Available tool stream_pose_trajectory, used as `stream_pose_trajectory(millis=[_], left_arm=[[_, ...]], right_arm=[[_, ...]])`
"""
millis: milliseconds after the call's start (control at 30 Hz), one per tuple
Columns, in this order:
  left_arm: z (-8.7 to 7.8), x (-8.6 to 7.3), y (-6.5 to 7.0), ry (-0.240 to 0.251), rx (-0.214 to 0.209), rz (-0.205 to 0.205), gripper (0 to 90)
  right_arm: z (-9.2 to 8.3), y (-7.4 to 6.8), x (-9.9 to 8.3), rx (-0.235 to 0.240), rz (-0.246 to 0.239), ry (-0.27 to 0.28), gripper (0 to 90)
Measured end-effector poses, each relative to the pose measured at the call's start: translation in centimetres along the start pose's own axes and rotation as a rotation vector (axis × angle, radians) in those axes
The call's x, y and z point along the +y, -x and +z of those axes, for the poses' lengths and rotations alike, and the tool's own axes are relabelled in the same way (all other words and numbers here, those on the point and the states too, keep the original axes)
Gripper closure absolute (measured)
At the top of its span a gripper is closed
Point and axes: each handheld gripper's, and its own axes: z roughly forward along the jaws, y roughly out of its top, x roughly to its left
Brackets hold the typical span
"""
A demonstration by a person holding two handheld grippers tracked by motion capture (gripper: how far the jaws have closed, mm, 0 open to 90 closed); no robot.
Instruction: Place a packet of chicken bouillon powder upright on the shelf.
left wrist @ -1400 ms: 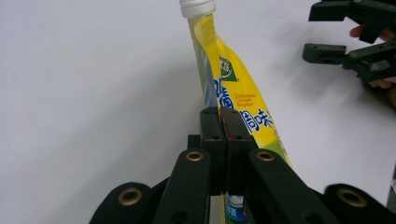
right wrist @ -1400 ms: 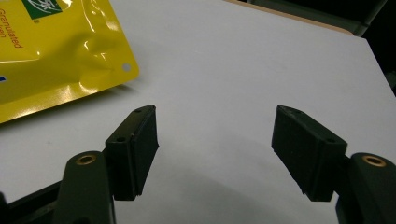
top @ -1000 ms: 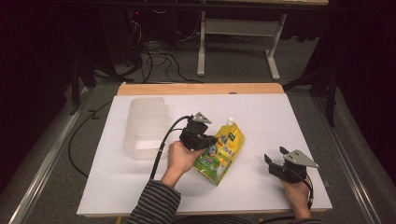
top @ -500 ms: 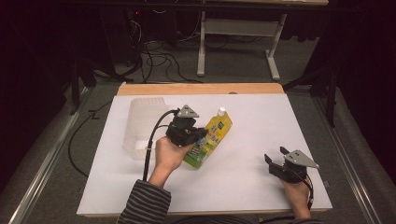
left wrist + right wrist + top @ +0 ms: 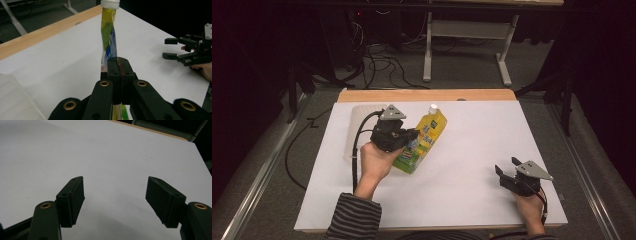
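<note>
1. Left gripper has its jaws clamped tight on the edge of a yellow pouch, white cap pointing to about 1 o'clock in the high view.
2. Pouch sits left of the table centre, tilted, its bottom end near the white top.
3. Right gripper is at about 4 o'clock, jaws spread wide, nothing between them.
4. Clear plastic tub sits just behind the left hand, around 10 o'clock.

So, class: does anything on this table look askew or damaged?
The yellow pouch hangs tilted off the table, pinched flat and twisted in the left tool. No spill or tear shows.
</note>
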Motion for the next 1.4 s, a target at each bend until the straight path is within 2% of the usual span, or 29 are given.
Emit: stream_pose_trajectory(millis=[267,533,600,733,800,967,1100,1400], left_arm=[[-2.2,-0.2,-1.4,0.036,0.035,-0.012,90.0],[-4.0,-0.4,-2.9,0.053,0.098,-0.035,90.0],[-4.5,-0.5,-3.3,0.057,0.118,-0.035,90.0],[-5.2,-0.6,-4.0,0.084,0.190,-0.011,90.0],[-5.5,-0.5,-4.5,0.083,0.218,-0.008,90.0],[-5.2,-0.6,-6.1,0.063,0.261,-0.013,90.0],[-4.5,-0.9,-6.8,0.052,0.280,-0.011,90.0],[-2.5,-1.0,-7.7,0.023,0.282,0.020,90.0]], right_arm=[[0.1,-0.1,0.0,-0.005,-0.012,-0.005,32.0],[0.0,-0.1,0.0,-0.006,-0.003,-0.009,32.0],[0.0,-0.1,0.0,-0.006,-0.003,-0.007,32.0],[0.0,-0.1,0.0,-0.006,-0.003,-0.008,32.0],[0.1,-0.1,0.0,-0.006,-0.010,-0.011,32.0],[0.1,-0.1,0.0,-0.008,-0.010,-0.011,32.0],[0.1,-0.2,0.0,-0.006,-0.009,-0.011,32.0],[0.1,-0.1,0.1,-0.007,-0.009,-0.015,32.0]])
